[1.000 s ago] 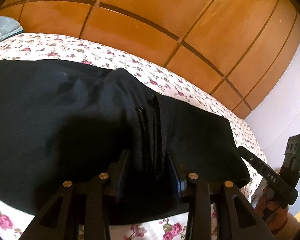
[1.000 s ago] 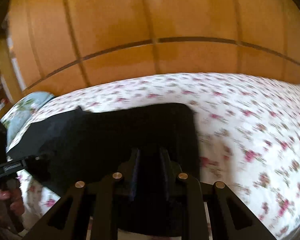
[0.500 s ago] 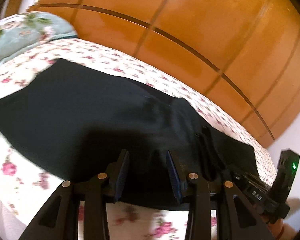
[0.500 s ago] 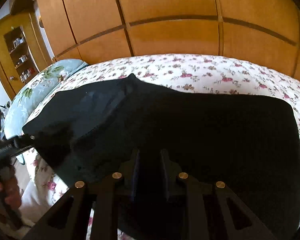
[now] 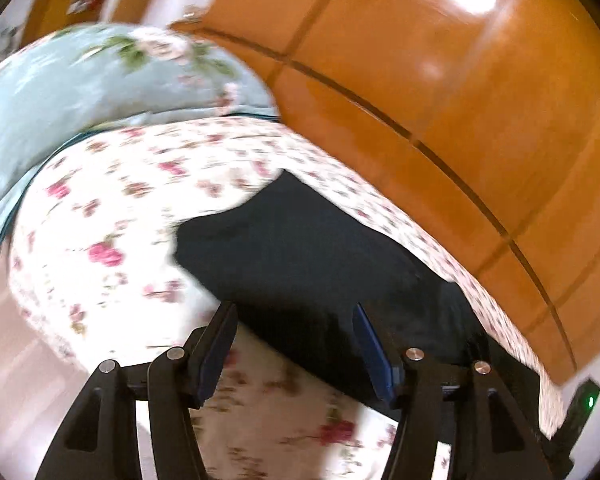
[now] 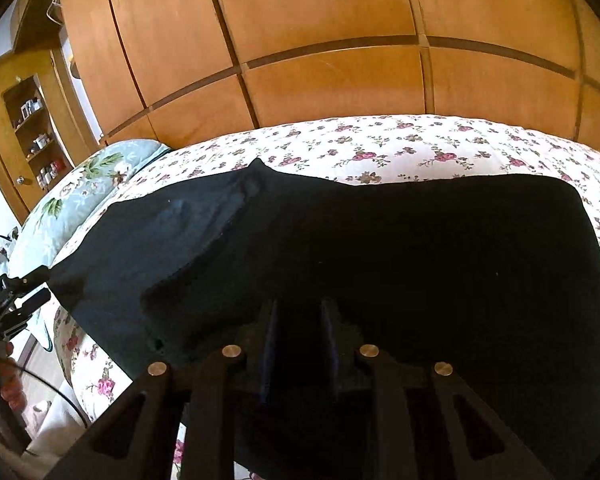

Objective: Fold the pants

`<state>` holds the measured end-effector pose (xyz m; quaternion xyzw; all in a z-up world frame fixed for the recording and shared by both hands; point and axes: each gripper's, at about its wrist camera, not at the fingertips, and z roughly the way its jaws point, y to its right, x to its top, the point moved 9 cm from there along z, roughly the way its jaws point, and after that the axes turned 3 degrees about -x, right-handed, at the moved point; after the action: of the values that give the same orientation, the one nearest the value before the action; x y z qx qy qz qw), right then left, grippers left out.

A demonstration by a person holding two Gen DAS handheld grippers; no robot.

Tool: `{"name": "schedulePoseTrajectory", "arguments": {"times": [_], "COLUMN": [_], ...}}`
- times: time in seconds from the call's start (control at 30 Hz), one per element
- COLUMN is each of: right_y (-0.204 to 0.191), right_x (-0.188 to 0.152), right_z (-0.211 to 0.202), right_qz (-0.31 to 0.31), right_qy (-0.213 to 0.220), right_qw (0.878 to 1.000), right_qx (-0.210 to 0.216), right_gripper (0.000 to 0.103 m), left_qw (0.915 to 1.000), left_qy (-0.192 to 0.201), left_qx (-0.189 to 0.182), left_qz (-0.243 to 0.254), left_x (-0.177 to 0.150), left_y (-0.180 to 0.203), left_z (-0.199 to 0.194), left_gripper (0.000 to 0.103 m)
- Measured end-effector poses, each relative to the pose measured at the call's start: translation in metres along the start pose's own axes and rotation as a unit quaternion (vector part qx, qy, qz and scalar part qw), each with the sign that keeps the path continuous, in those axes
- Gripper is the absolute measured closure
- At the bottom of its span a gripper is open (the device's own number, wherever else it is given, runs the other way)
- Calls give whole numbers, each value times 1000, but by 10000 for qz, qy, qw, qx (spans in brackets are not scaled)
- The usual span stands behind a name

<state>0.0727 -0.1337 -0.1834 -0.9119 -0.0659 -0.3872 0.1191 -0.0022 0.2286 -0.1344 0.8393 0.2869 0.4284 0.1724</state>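
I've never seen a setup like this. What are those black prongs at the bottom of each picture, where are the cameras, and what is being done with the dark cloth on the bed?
There is no robot here. A person holds a hand-held gripping tool in each hand, and each tool carries a wide-angle camera looking forward along its two fingers. The prongs are those fingers.

One picture is from the left tool. Its jaws are opening, with nothing pinched between them; the edge of the black pants lies just ahead. The picture is blurred because that hand is moving.

The other picture is from the right tool. Its jaws are nearly together and clamp a fold of the pants.

The pants lie spread on a flowered bedsheet, with a pale blue pillow at one end and wooden wardrobe doors behind. The job is folding the pants.
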Motion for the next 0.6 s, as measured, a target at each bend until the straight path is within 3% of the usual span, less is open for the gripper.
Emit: {"name": "schedulePoseTrajectory", "arguments": {"times": [0.13,0.47,0.57,0.6], "right_y": [0,0,0,0], "right_x": [0,0,1,1], "right_z": [0,1,1,1], "right_qz": [28,70,55,48], "right_qy": [0,-55,-60,-60], "right_qw": [10000,9999,9999,9999], "right_qx": [-48,-69,-82,-89], "right_gripper": [79,78,78,78], "left_qw": [9974,9931,9932,9940], "left_qy": [-387,-241,-209,-227], "left_qx": [-112,-652,-571,-478], "left_qz": [-600,-945,-997,-960], "left_x": [-6,15,22,22], "left_y": [-27,-36,-38,-39], "left_z": [15,38,44,46], "left_gripper": [42,42,55,72]}}
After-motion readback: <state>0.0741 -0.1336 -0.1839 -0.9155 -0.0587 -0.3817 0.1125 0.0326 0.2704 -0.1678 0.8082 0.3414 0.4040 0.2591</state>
